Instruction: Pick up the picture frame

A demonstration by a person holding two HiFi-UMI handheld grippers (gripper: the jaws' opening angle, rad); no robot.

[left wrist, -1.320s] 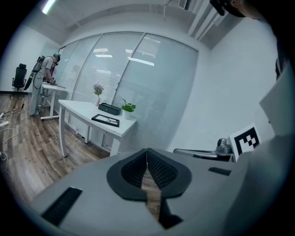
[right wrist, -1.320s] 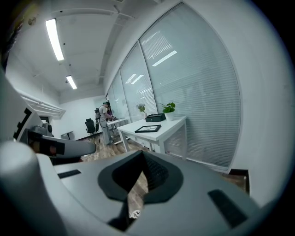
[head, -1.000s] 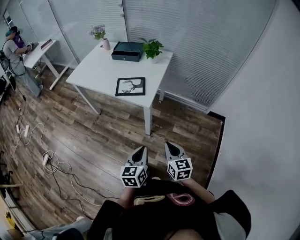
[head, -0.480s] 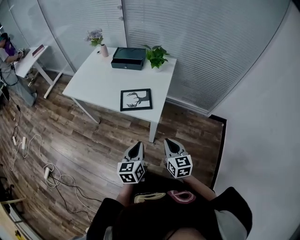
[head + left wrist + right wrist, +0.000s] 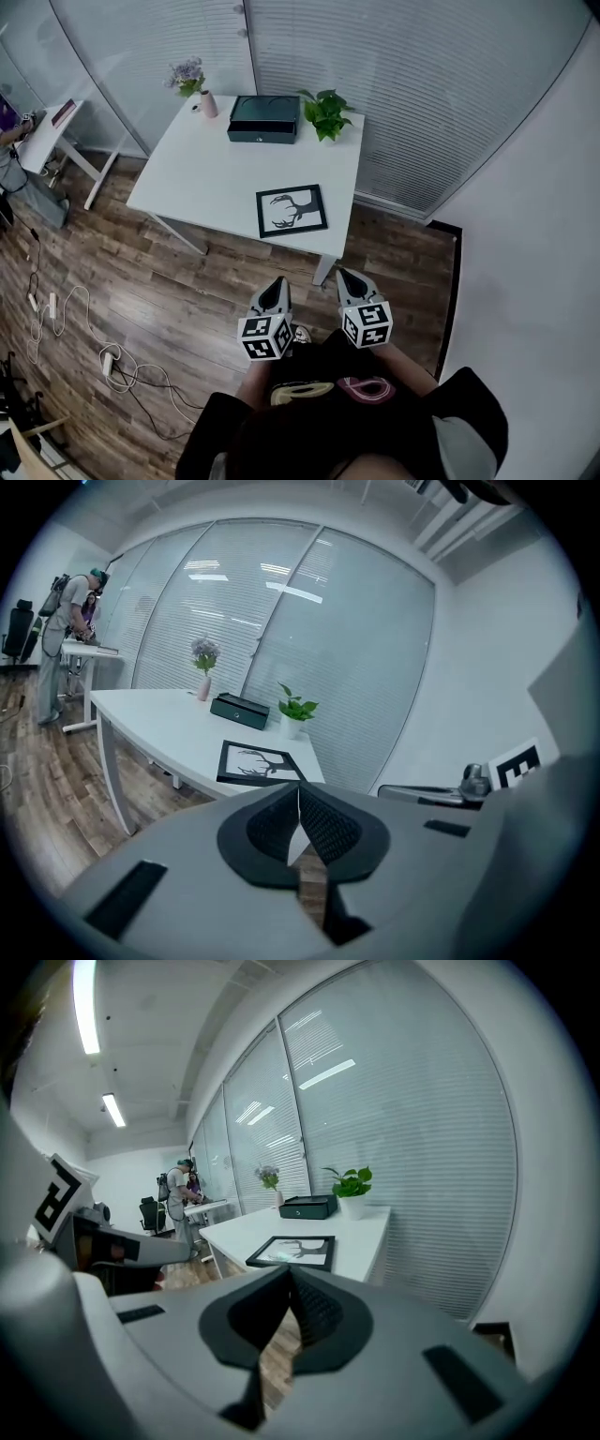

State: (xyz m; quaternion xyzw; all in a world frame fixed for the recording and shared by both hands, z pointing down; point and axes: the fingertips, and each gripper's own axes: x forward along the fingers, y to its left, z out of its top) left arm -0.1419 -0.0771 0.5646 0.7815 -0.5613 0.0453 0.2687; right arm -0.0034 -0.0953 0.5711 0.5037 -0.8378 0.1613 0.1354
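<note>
frame (image 5: pixel 292 210) brought nearer; left gripper (image 5: pixel 277 284), right gripper (image 5: pixel 345 276) pressed closed, empty; probably still out of reach.

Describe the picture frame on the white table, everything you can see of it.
The picture frame is rectangular, with a thin black border around a white sheet showing a dark antlered deer silhouette. Its material cannot be told. It lies flat and face up on the white table, near the edge closest to the person and toward the right-hand corner in the head view, slightly askew to that edge. Only the tabletop touches it, and nothing rests on it.
</note>
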